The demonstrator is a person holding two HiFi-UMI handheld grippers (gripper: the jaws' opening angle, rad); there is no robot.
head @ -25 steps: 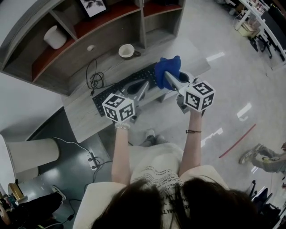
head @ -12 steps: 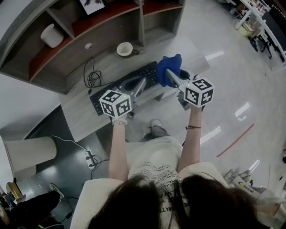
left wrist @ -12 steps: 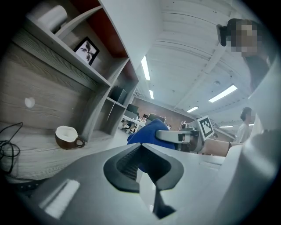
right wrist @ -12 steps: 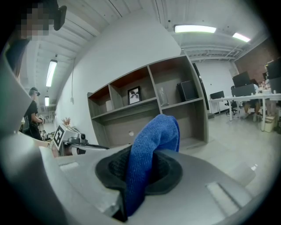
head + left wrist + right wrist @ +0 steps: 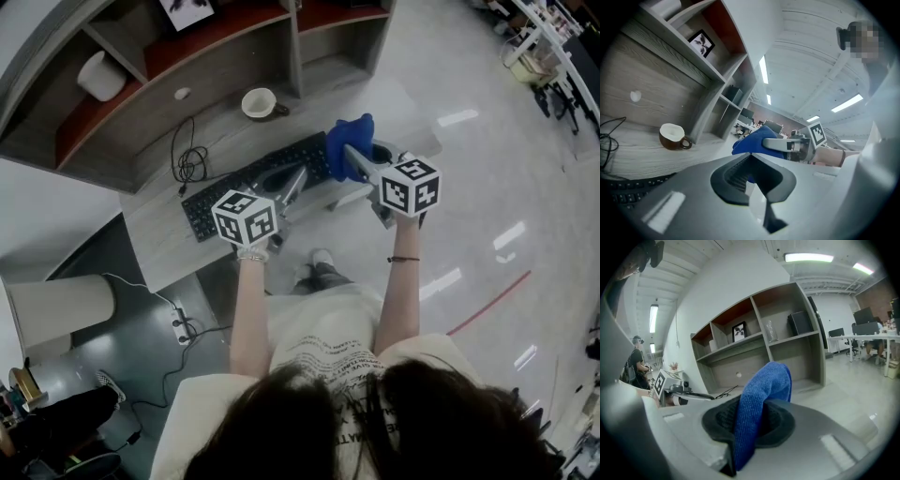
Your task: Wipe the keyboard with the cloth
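A black keyboard (image 5: 220,195) lies on the grey wooden desk (image 5: 178,248), partly hidden under both grippers. My right gripper (image 5: 351,155) is shut on a blue cloth (image 5: 347,139), held above the keyboard's right end. In the right gripper view the cloth (image 5: 761,394) sticks up from between the jaws of the right gripper (image 5: 757,404) and hangs down the near side. My left gripper (image 5: 297,175) is shut and holds nothing, over the middle of the keyboard. The left gripper view shows that gripper (image 5: 750,157) shut, with the cloth (image 5: 757,139) beyond it.
A brown cup (image 5: 259,102) with a white inside stands behind the keyboard, and a black cable (image 5: 187,155) coils to its left. A shelf unit rises at the desk's back with a white pot (image 5: 101,75) and a framed picture (image 5: 187,11). The desk's right edge lies near the cloth.
The head view has shifted a little. Both grippers stay over the keyboard in about the same places, and the cloth remains in the right gripper.
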